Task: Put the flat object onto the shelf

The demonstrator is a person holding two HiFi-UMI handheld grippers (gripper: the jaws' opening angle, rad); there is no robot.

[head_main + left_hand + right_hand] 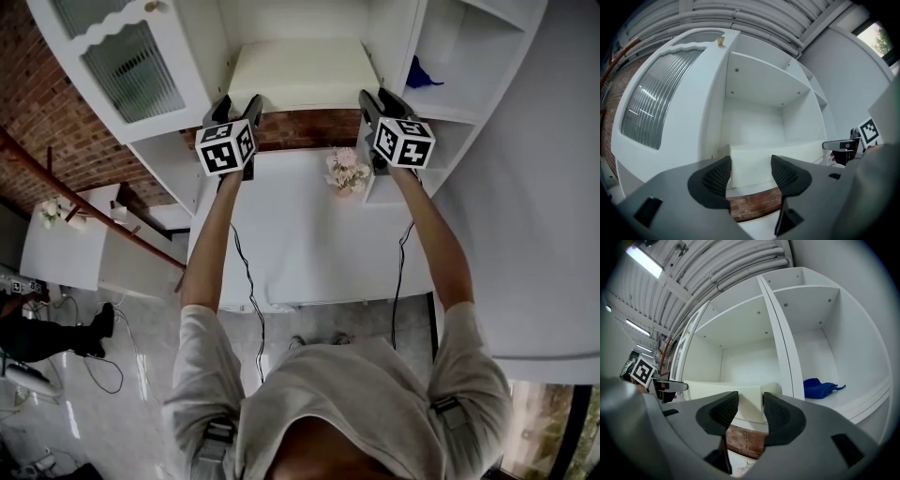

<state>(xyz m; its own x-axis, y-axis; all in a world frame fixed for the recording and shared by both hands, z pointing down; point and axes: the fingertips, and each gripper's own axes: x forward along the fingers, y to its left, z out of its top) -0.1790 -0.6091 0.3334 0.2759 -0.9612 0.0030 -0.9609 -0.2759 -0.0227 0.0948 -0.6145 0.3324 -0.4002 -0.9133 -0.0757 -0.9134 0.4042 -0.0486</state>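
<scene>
The flat object, a thick cream slab (302,73), lies in the middle compartment of the white shelf unit (389,33), and its front face reaches the shelf's front edge (750,191). My left gripper (236,101) is at the slab's near left corner and my right gripper (378,97) at its near right corner. In the left gripper view the slab (752,161) shows beyond the parted jaws of the left gripper (751,173) and runs on behind the right pad. Seen from the right gripper (751,411), the slab (750,399) likewise lies past the tips. Neither pair of pads visibly presses on it.
A blue cloth (422,75) (820,387) lies in the compartment to the right. A ribbed-glass cabinet door (131,66) (656,103) stands open on the left. Pink flowers (347,172) sit on the white desk top (300,244) below, in front of a brick wall.
</scene>
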